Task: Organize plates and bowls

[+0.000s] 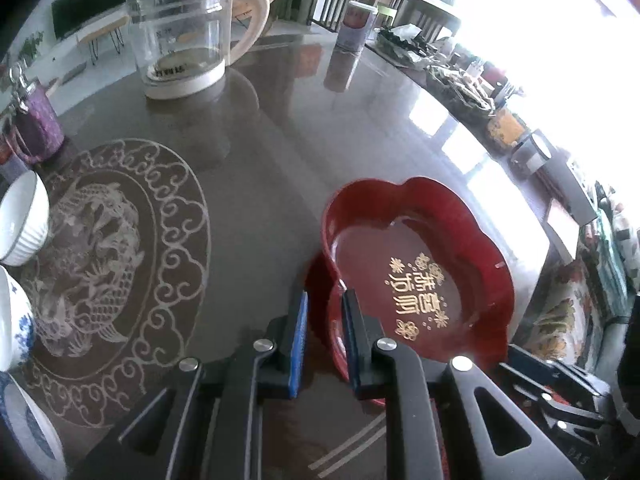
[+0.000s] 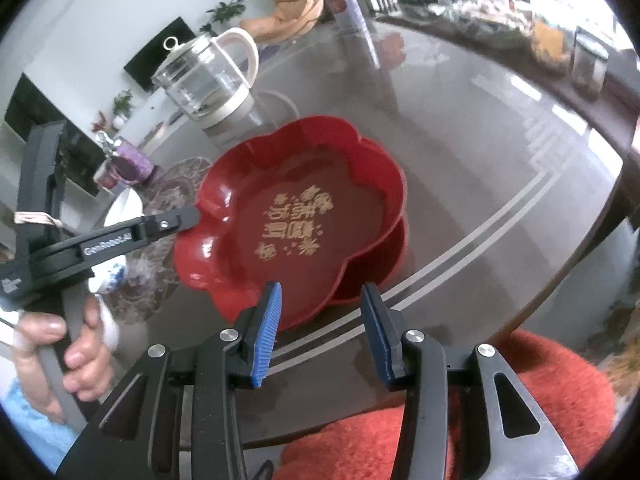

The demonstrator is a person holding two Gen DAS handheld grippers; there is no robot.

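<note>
Here our left gripper [image 1: 324, 312] pinches the rim of the upper glossy red flower-shaped plastic plate [image 2: 292, 216], nested askew on a second red plate [image 2: 376, 276] near the front edge of the brown glass-topped table [image 2: 500, 160]. Our right gripper [image 2: 320, 308], half open, holds nothing. We should square the scalloped rims, then lower gently.
</note>
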